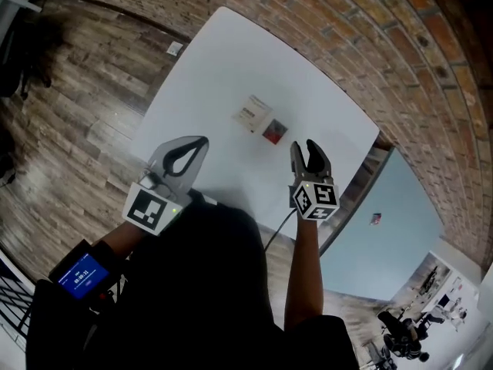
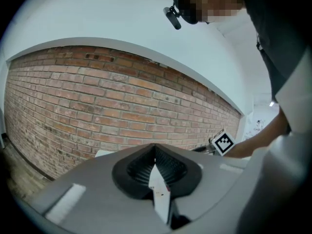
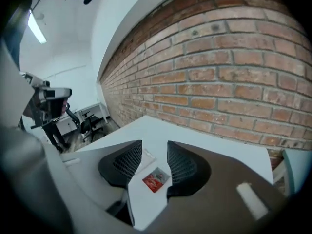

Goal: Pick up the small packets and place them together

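An office-like workroom is suggested; a bare brick wall [image 1: 370, 21] and a wood-plank floor [image 1: 69, 91] are seen around a white table [image 1: 216, 83]; black swivel chairs [image 3: 87, 125] and white desks [image 3: 95, 108] are glimpsed beyond.

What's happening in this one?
A person works over a white table with a tool in each hand. A white packet and a red packet lie side by side on it. The right tool is open and empty, just short of them; the left tool is shut on what looks like a third packet, thin and white.
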`<state>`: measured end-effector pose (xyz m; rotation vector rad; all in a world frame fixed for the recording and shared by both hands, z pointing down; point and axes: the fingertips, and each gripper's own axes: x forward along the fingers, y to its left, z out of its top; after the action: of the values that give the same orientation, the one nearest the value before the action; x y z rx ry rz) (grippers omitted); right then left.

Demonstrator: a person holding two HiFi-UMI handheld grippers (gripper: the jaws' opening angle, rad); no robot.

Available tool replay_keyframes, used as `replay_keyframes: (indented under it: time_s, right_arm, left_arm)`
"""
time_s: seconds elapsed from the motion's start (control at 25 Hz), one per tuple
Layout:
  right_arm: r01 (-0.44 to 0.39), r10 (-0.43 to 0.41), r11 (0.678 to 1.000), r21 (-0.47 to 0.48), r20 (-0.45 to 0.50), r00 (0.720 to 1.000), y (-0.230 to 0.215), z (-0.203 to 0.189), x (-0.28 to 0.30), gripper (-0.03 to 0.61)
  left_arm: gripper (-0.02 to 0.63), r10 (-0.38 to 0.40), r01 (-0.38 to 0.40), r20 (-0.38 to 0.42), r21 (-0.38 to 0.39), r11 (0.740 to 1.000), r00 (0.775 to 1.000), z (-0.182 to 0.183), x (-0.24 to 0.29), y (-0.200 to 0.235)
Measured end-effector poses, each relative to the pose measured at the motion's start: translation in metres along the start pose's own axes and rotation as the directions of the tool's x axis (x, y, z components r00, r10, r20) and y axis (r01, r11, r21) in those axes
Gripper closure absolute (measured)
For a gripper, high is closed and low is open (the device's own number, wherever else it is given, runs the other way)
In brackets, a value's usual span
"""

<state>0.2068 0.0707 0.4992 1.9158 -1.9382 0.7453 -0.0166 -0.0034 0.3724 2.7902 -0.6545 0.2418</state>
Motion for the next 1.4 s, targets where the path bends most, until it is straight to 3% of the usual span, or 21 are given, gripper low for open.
replay_keyframes:
  time_s: [0.16, 0.28, 0.36, 0.52, 0.68, 0.84, 1.04, 1.4]
  right_arm:
    - [0.035, -0.035, 0.999, 0.000, 0.108, 0.994, 0.002, 0.040, -0.039, 0.436]
    - [0.032, -0.039, 0.999, 0.039, 0.192, 0.981, 0.009, 0.062, -0.071, 0.496]
    - [0.033, -0.054, 0.996, 0.082, 0.263, 0.963, 0.012, 0.075, -0.095, 0.563]
    - [0.054, -0.092, 0.992, 0.111, 0.372, 0.924, 0.023, 0.095, -0.134, 0.577]
    - [0.136, -0.163, 0.986, 0.094, 0.414, 0.896, 0.028, 0.107, -0.156, 0.577]
    - [0.137, -0.147, 0.989, 0.054, 0.437, 0.888, 0.034, 0.118, -0.164, 0.577]
    - [0.160, -0.140, 0.987, -0.005, 0.450, 0.882, 0.036, 0.129, -0.163, 0.577]
    - [0.214, -0.166, 0.976, -0.048, 0.475, 0.864, 0.025, 0.141, -0.160, 0.578]
  left_arm:
    - [0.614, -0.024, 0.025, -0.020, 0.024, 0.999, 1.000, -0.007, 0.007, -0.005]
    - [0.614, -0.043, 0.043, -0.010, 0.031, 0.999, 0.999, -0.004, 0.014, -0.015]
    - [0.614, -0.055, 0.056, -0.012, 0.035, 0.998, 0.998, -0.002, 0.019, -0.022]
    - [0.614, -0.090, 0.088, 0.025, 0.056, 0.995, 0.996, 0.011, 0.031, -0.037]
    - [0.614, -0.099, 0.091, 0.073, 0.098, 0.991, 0.992, 0.033, 0.046, -0.045]
    - [0.614, -0.110, 0.098, 0.129, 0.096, 0.991, 0.986, 0.056, 0.054, -0.056]
    - [0.614, -0.104, 0.087, 0.125, 0.135, 0.987, 0.987, 0.058, 0.057, -0.057]
    - [0.614, -0.066, 0.048, 0.150, 0.119, 0.992, 0.986, 0.067, 0.062, -0.060]
